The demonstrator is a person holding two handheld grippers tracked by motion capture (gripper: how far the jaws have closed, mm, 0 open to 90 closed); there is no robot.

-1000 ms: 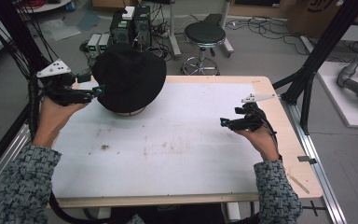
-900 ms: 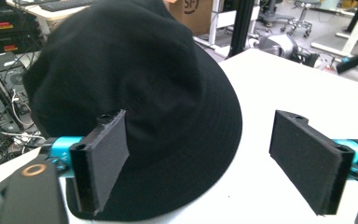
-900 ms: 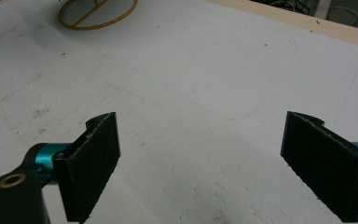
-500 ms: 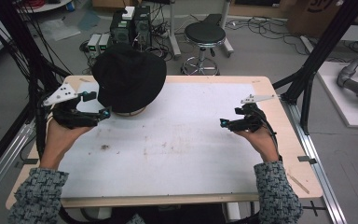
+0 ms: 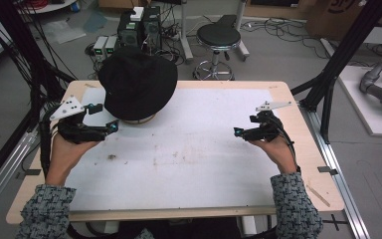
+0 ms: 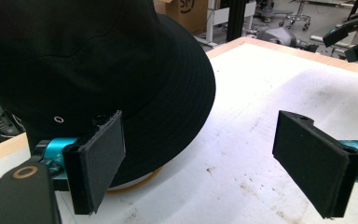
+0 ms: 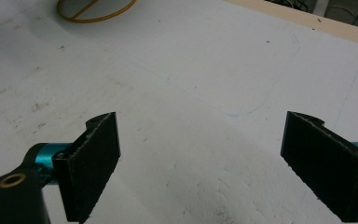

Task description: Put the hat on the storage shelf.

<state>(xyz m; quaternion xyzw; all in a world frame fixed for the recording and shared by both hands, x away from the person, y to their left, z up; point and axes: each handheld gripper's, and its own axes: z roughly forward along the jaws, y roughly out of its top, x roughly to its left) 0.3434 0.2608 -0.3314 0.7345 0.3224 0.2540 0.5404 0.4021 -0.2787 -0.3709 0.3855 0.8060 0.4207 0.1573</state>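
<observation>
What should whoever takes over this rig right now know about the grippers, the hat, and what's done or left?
Left gripper: jaws wide open, nothing between them, tips right beside the brim of the black hat; whether a pad touches it is unclear.
Right gripper: open, empty, over the bare right side of the white table mat, far from the hat.
Hat: upright on a round stand at the mat's back left.
Done: the approach, nothing gripped.
Left: probably close the left jaws on the brim and lift the hat.
</observation>
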